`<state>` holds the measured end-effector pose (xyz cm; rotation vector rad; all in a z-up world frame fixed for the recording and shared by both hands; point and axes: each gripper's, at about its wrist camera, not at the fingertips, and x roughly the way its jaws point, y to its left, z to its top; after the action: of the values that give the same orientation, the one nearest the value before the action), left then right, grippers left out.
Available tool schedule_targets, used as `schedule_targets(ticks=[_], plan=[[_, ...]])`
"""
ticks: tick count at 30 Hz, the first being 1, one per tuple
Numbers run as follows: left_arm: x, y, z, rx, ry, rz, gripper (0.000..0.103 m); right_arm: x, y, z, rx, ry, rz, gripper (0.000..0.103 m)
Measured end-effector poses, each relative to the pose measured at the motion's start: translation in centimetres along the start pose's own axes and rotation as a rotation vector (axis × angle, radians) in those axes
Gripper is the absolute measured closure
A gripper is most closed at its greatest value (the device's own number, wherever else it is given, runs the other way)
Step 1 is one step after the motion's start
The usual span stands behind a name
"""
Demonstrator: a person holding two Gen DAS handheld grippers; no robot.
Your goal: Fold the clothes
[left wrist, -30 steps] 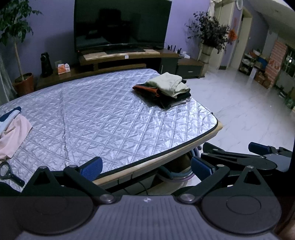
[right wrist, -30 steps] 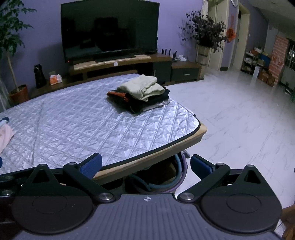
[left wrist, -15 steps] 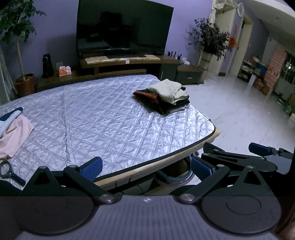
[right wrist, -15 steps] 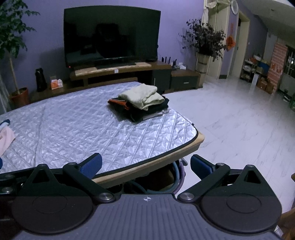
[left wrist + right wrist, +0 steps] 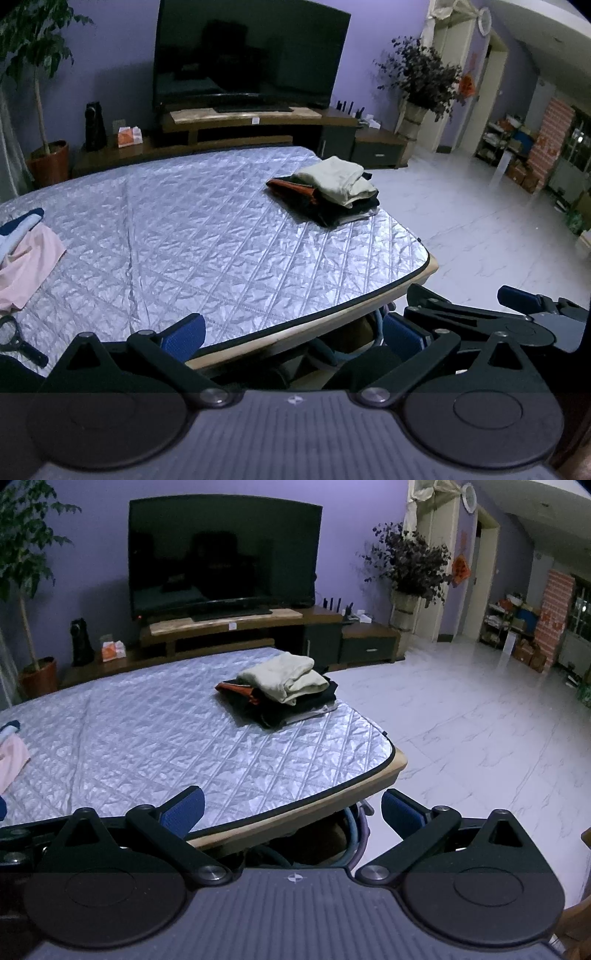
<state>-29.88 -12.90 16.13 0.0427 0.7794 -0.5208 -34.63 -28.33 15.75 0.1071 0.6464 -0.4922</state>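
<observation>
Both the left gripper and the right gripper hover at the table edge, fingers spread, holding nothing. Farther along the table's right side sits a folded stack, cream garment on top, long axis running left-right. Loose pink clothing lies at the table's left edge.

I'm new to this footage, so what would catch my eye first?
Probably the stack of folded clothes near the far right corner of the quilted silver table, a cream piece on top. Behind it stands a big dark television. A loose pink garment lies at the table's left edge.
</observation>
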Motion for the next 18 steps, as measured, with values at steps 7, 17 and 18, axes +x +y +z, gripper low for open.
schedule_targets(ticks=[7, 17, 18], plan=[[1.6, 0.6, -0.1, -0.026, 0.036, 0.008, 0.001, 1.2, 0.4, -0.4, -0.014, 0.024, 0.005, 0.000], [3.5, 2.1, 0.1, -0.051, 0.033, -0.003, 0.001, 2.6, 1.3, -0.4, -0.047, 0.006, 0.032, 0.002], [3.6, 2.3, 0.2, -0.050, 0.027, -0.004, 0.001, 2.7, 1.4, -0.3, -0.051, 0.001, 0.034, 0.002]])
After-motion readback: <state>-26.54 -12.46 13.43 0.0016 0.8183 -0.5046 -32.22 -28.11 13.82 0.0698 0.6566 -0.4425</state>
